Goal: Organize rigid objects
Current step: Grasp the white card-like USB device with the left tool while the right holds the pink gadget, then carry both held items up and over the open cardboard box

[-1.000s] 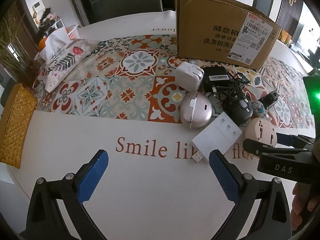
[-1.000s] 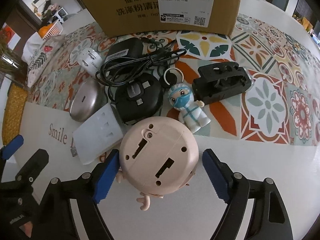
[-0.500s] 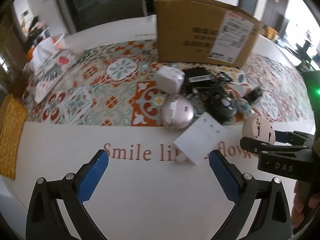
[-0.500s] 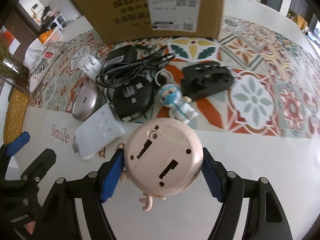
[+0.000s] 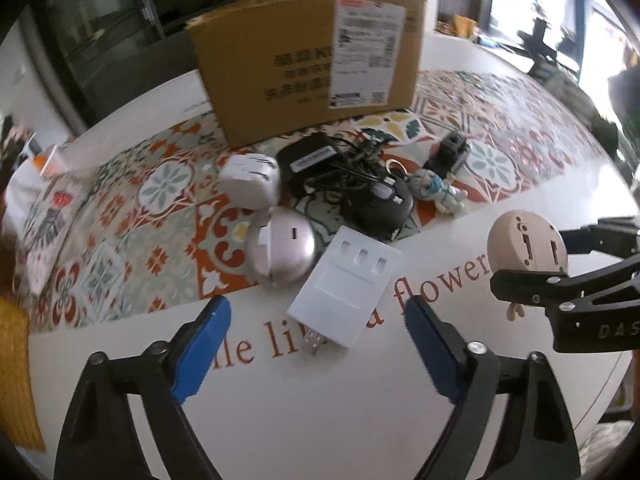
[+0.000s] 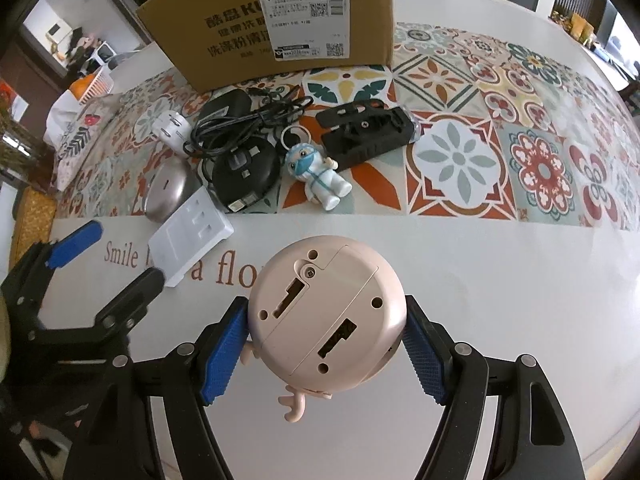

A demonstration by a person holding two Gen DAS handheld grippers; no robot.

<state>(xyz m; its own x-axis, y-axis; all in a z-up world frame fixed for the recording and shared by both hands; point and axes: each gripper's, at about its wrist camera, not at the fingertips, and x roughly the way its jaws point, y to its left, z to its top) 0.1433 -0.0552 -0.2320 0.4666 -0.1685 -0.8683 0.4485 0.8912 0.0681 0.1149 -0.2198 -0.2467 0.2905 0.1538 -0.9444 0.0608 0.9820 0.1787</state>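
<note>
Right gripper [image 6: 326, 346] fingers clamped on pink round toy [image 6: 326, 314], above bare white worktop [image 6: 500, 280]. Left gripper [image 5: 316, 354] fingers spread, empty, white hub [image 5: 345, 286] ahead. Cardboard box [image 6: 280, 20] behind clutter.

Gadgets piled in front of box [image 6: 276, 20]

Pink round toy [image 6: 326, 312] underside up, w/ small feet, clamped btwn blue pads [image 6: 224, 356]. White hub [image 5: 344, 284], silver puck [image 5: 280, 252], white plug [image 5: 250, 180], black charger [image 5: 308, 158] w/ cable, black disc [image 5: 380, 204], figurine [image 6: 320, 172], black clip [image 6: 368, 132] on tiled mat.

Bright windows [image 5: 600, 32] right, dark glass cabinet [image 5: 112, 32] behind the table [image 6: 500, 280].
</note>
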